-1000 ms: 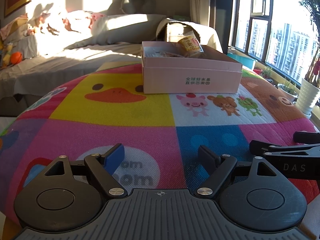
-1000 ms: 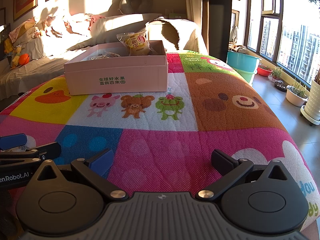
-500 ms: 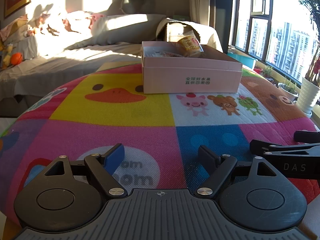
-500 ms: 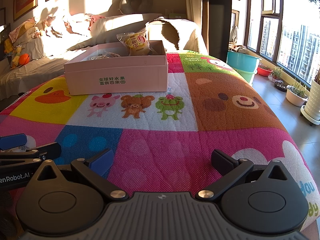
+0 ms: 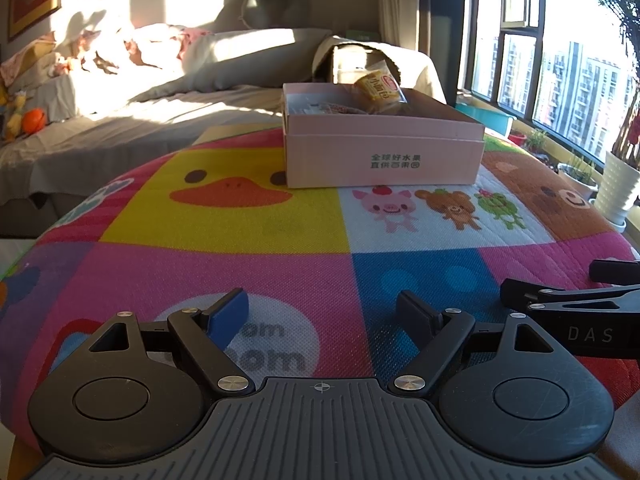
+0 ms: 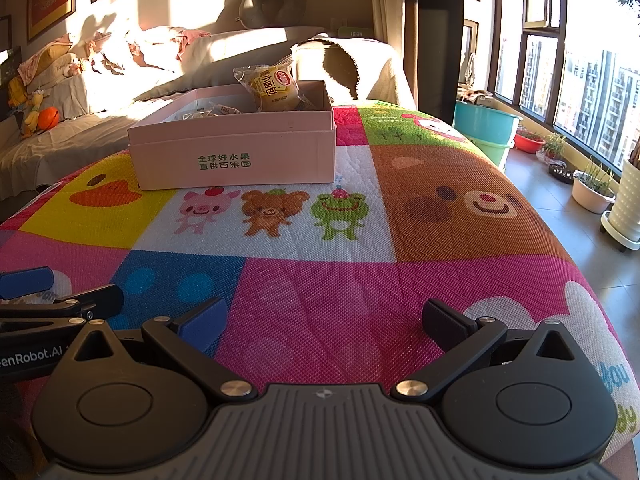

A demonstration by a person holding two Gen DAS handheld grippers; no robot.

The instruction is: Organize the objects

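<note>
A pink cardboard box (image 5: 384, 156) (image 6: 236, 160) stands at the far side of the colourful cartoon mat (image 5: 224, 264) (image 6: 440, 208). A yellow packaged bun (image 5: 378, 89) (image 6: 272, 88) leans upright inside it, beside other wrapped snacks (image 5: 332, 109) (image 6: 216, 111). My left gripper (image 5: 322, 310) is open and empty, low over the near edge of the mat. My right gripper (image 6: 324, 318) is open and empty, also near the front edge. Each gripper shows at the side of the other's view: the right one (image 5: 568, 300), the left one (image 6: 52, 300).
A sofa with cushions and bedding (image 5: 140, 80) lies behind the table. On the right are windows, a teal tub (image 6: 484, 124), a red basin (image 6: 528, 142) and potted plants (image 6: 592, 190) on the floor.
</note>
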